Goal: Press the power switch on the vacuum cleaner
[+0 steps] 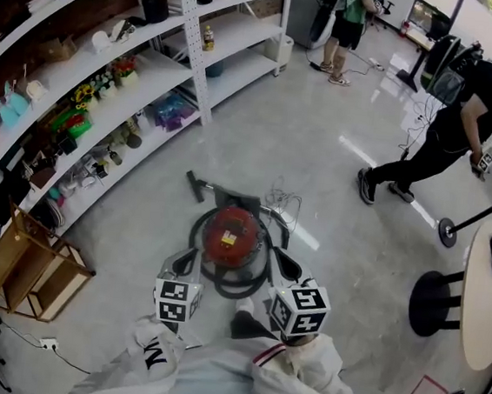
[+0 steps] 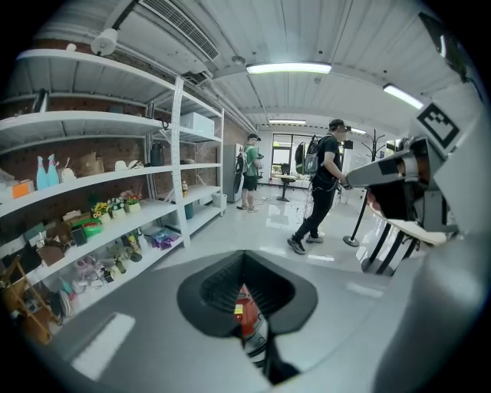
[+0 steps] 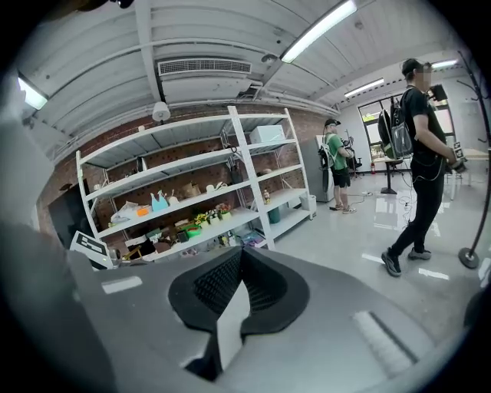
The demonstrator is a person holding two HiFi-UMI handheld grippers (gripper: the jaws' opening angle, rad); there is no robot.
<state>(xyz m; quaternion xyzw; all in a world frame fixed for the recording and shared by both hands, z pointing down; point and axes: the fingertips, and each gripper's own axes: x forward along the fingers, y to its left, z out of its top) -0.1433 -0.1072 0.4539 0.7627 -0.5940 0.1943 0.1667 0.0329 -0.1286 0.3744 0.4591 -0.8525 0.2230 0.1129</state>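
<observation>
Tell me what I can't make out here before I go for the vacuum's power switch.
- Head view: the power switch is too small to pick out on the vacuum cleaner.
- Left gripper view: only a red sliver of it shows; the left gripper hides the rest.
- Right gripper view: the right gripper blocks the floor, so no vacuum shows.
- Head view: the cord is too thin to trace.
</observation>
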